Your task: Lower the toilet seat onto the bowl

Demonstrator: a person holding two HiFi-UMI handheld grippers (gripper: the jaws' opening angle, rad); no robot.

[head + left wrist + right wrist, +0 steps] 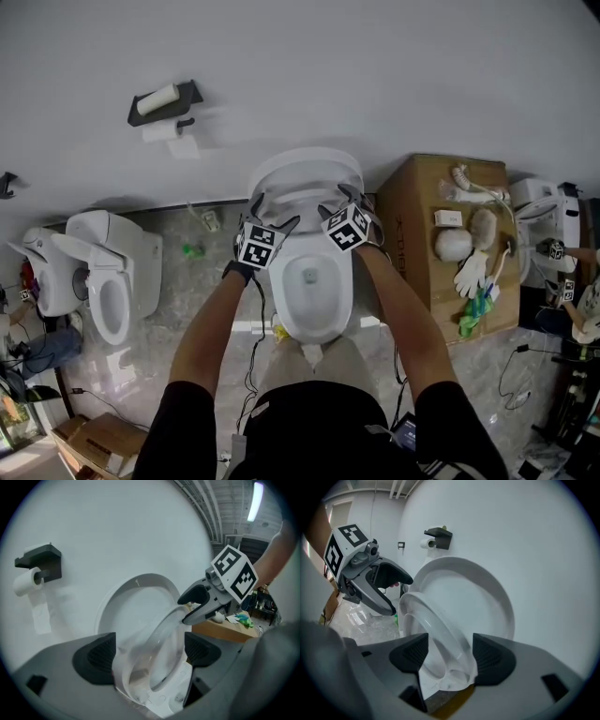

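Observation:
The white toilet seat (pixel 305 212) stands tilted forward, off the raised lid (pixel 305 171) and above the bowl (pixel 322 323). My left gripper (pixel 272 212) is at the seat's left side and my right gripper (pixel 336 202) at its right side. In the left gripper view the seat (pixel 154 639) fills the gap between my left gripper's (pixel 150 653) pads, with the lid (pixel 136 599) behind it. The right gripper (pixel 183 610) straddles its far rim. In the right gripper view the seat rim (pixel 436 625) touches both pads of my right gripper (pixel 451 654). The left gripper (pixel 400 595) is at the far side.
A black toilet-paper holder (pixel 164 101) hangs on the wall at upper left. A second toilet (pixel 108 281) stands to the left. A cardboard box (pixel 422 220) carrying gloves and small items stands to the right, with another toilet (pixel 536 220) beyond it. Cables lie on the floor.

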